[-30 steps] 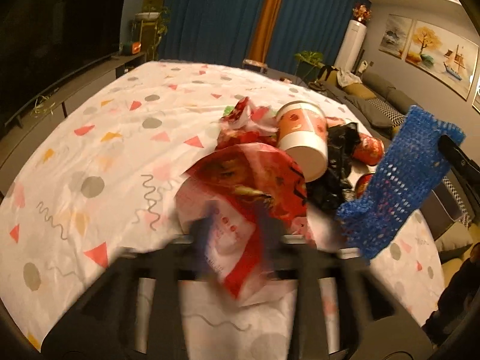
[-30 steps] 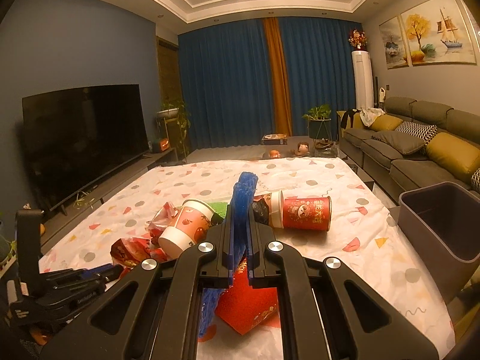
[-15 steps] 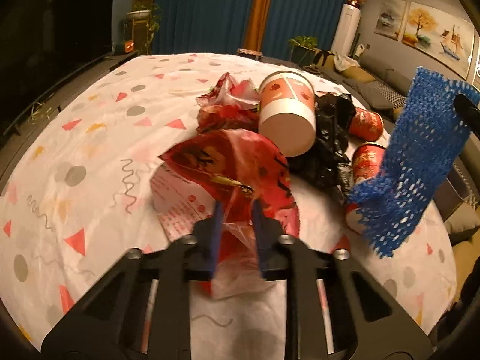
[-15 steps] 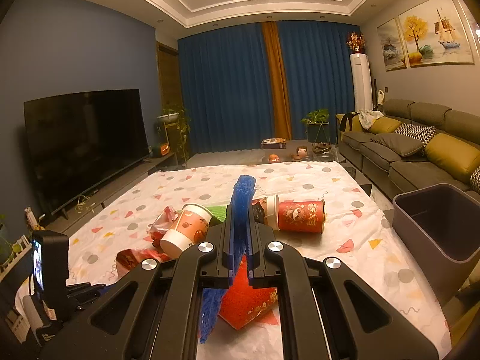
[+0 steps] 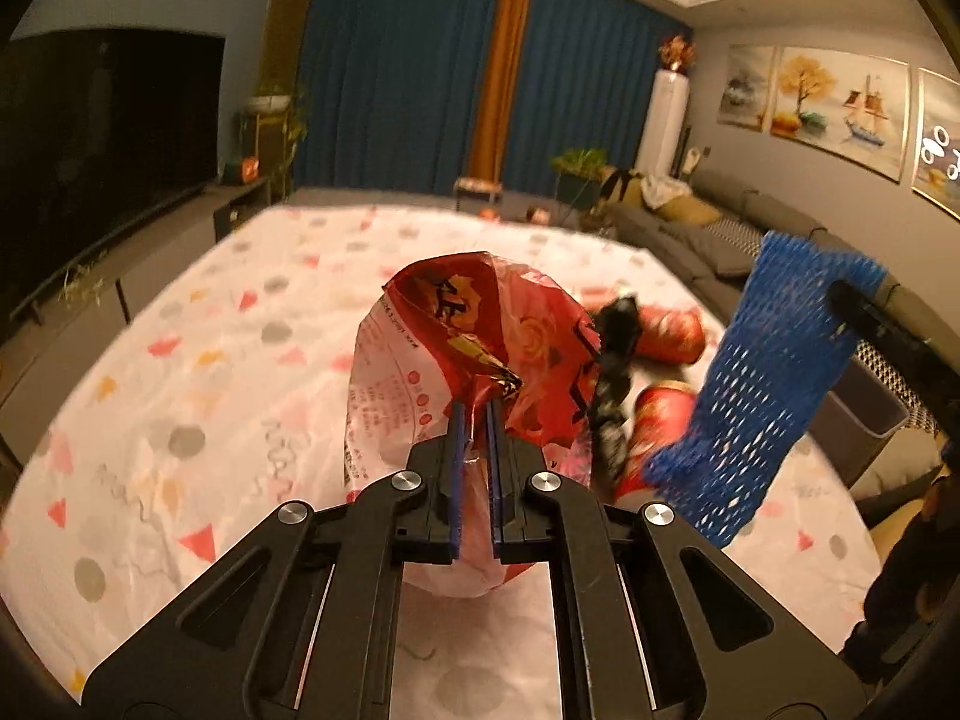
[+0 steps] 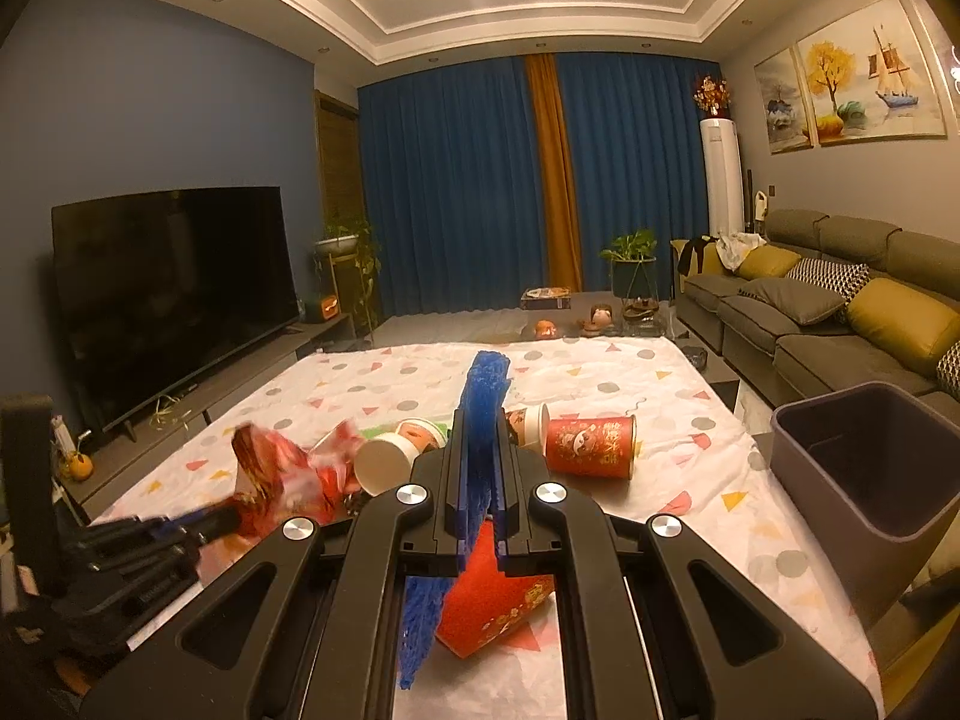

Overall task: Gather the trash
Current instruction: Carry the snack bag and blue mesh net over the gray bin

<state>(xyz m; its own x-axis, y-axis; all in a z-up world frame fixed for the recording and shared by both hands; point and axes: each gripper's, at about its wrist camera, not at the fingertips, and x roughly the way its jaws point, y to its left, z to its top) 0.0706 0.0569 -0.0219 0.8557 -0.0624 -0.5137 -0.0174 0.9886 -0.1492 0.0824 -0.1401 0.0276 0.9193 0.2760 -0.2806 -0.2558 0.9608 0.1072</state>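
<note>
My left gripper [image 5: 474,414] is shut on a red and white plastic bag [image 5: 468,336] and holds it up above the patterned tablecloth [image 5: 198,360]. My right gripper [image 6: 480,420] is shut on a blue foam net sleeve [image 6: 483,396], which also shows at the right of the left wrist view [image 5: 762,384]. In the right wrist view the left gripper [image 6: 204,525] with the bag [image 6: 282,468] is at the lower left. Red paper cups [image 6: 591,447], a white-bottomed cup [image 6: 390,456] and a red packet [image 6: 492,606] lie on the cloth.
A dark grey bin [image 6: 870,480] stands off the table's right edge. A black crumpled bag [image 5: 615,372] lies among the cups. A TV [image 6: 174,294] is at the left, a sofa [image 6: 840,312] at the right.
My left gripper has closed on the red plastic bag and lifted it off the cloth. My right gripper still holds the blue net and has risen slightly.
</note>
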